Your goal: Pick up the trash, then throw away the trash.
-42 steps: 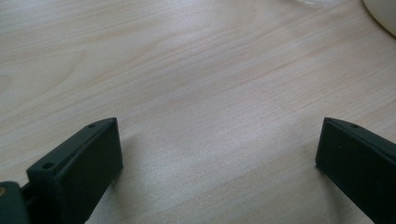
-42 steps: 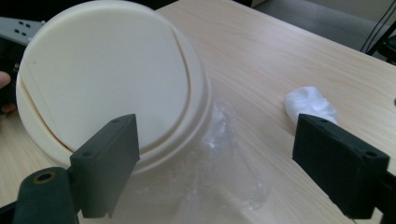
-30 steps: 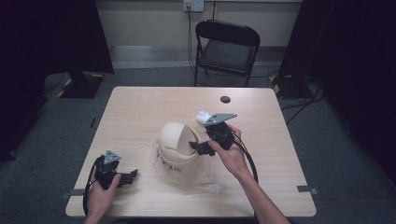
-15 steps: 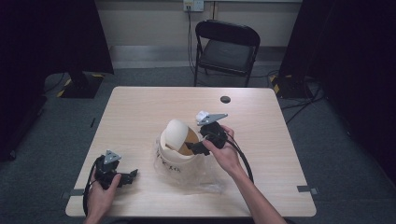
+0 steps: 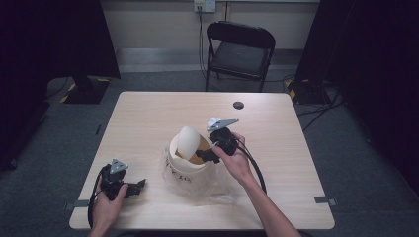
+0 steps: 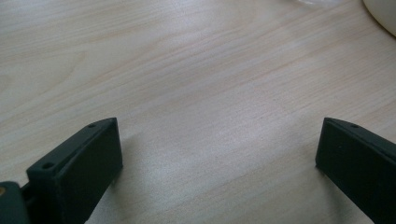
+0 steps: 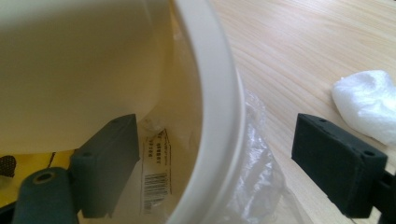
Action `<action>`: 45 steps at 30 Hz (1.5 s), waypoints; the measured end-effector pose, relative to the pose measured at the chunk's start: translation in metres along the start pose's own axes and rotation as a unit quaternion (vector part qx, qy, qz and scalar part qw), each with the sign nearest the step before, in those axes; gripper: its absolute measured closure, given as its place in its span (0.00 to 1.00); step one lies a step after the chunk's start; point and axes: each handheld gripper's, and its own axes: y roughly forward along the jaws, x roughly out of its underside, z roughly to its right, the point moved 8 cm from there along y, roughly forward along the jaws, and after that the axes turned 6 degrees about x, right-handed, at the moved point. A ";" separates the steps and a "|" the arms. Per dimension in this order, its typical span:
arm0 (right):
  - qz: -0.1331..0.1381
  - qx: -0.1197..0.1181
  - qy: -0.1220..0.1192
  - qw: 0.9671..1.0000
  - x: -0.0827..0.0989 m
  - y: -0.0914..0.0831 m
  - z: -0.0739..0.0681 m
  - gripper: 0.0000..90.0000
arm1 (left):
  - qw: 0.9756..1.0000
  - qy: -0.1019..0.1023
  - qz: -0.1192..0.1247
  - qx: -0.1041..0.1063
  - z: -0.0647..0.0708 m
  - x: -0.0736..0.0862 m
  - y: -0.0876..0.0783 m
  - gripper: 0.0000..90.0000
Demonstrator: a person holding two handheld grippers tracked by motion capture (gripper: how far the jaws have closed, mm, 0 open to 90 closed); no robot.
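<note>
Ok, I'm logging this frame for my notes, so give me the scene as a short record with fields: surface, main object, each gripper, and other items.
surface: light wooden table
main object: cream bucket, lid tipped up, sitting on clear plastic wrap
right gripper: open, jaws straddling the bucket's rim, one inside and one outside
left gripper: open, low over bare table near the front left corner
other items: crumpled white wad beside the bucket; small black disc near the far edge; black folding chair behind the table

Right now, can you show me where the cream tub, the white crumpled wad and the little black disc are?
cream tub (image 5: 185, 165), high view, its outer wall.
white crumpled wad (image 7: 366, 105), right gripper view, its middle.
little black disc (image 5: 238, 105), high view, its centre.
</note>
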 end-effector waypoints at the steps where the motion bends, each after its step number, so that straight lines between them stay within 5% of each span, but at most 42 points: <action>1: 0.003 -0.002 0.000 1.000 -0.001 -0.002 0.000 0.16 | 1.000 0.000 0.000 0.000 0.000 0.000 0.000 0.00; 6: 0.017 -0.003 -0.005 1.000 -0.005 -0.013 0.001 0.16 | 1.000 0.000 0.000 0.000 0.000 0.000 0.000 0.00; 17: 0.050 -0.006 0.027 0.998 -0.016 -0.043 0.027 0.21 | 1.000 0.000 0.000 0.000 0.000 0.000 0.000 0.00; 24: 0.062 0.020 0.044 0.997 -0.014 -0.053 0.052 0.25 | 1.000 0.000 0.000 0.000 0.000 0.000 0.000 0.00; 36: 0.013 0.050 0.049 0.997 0.001 -0.015 0.087 0.26 | 1.000 0.000 0.000 0.000 0.000 0.000 0.000 0.00; 45: -0.012 0.060 0.050 0.997 0.007 0.013 0.098 0.22 | 1.000 0.000 0.000 0.000 0.000 0.000 0.000 0.00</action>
